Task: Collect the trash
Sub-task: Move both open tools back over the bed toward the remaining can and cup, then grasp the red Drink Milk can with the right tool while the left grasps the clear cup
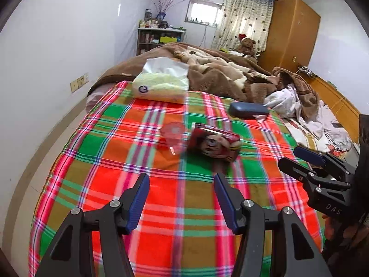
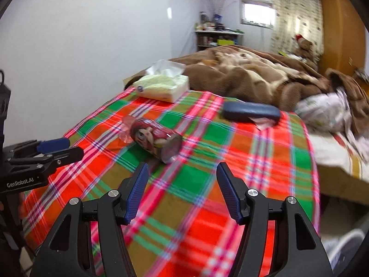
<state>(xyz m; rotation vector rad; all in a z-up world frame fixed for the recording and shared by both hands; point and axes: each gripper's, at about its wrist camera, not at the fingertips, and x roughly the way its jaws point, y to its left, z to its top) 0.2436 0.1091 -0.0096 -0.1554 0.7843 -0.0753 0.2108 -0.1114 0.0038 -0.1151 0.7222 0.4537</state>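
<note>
Both the left gripper [image 1: 182,198] and right gripper [image 2: 182,189] hover with ribbed blue pads spread wide, empty. A glossy red cylindrical can [image 2: 156,139] lies on its side on the plaid woven sheet [image 1: 115,161], beside a clear plastic cup [image 1: 171,137].

My right view smears the teddy bear [image 2: 304,43] and shelf clutter [image 2: 209,26] past reading. The paper scrap [image 2: 265,121] hides partly under the dark case [image 2: 251,112]. My left claw [image 2: 58,149] is cut off at the edge.
</note>
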